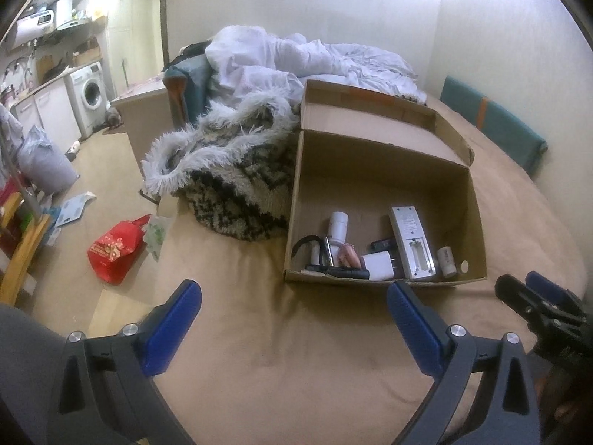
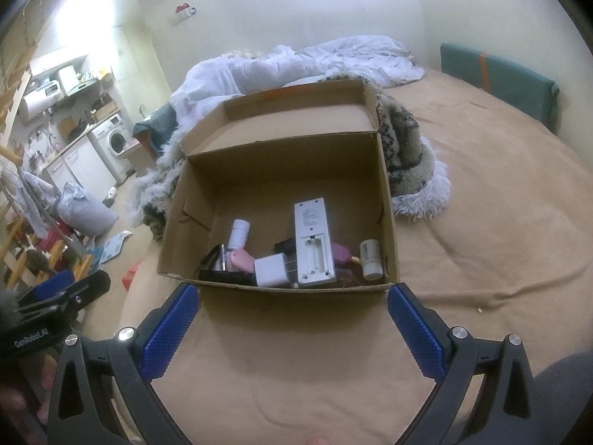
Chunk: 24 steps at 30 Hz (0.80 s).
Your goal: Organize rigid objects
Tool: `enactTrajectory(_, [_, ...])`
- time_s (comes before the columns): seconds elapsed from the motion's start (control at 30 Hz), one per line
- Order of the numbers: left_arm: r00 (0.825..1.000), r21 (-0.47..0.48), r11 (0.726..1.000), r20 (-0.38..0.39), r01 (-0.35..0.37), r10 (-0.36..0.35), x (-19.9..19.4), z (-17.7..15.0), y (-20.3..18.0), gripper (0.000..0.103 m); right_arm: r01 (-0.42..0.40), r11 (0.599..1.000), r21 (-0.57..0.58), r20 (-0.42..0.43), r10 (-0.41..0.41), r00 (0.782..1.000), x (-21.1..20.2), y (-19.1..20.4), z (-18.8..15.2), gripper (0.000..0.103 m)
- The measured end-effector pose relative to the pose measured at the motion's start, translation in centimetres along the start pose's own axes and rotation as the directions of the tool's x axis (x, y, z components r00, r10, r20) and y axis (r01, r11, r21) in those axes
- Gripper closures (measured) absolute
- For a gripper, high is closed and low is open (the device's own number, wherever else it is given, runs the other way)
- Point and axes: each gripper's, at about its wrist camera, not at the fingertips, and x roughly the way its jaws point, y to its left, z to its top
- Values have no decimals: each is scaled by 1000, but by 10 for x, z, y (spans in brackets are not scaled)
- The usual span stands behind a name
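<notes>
Both the left gripper (image 1: 294, 306) and right gripper (image 2: 292, 311) are seen released and empty above the bed (image 2: 500, 222). The rigid objects, including the remote (image 2: 313, 244), lie inside the cardboard box (image 2: 389, 200). Any further approach should be made over the near wall.

Both wrist views tilt down, near the cardboard box (image 1: 381, 193) (shared).
</notes>
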Motion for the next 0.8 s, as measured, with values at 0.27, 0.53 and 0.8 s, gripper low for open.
enactTrajectory(0.27, [1000,3,1000,1,-5,5,1,0,0,3,-8,1000,8,6,8,1000,-1,-1,1,0])
enactTrajectory(0.53, [1000,2,1000,3,-4,4,0,0,0,3,-6,1000,15,11,6,1000,-2,-2,0,0])
enactTrajectory(0.8, [1000,-1,1000,-1,0,0,1,0,0,3,-3,1000,13,11,3,1000,-2,-1,0,0])
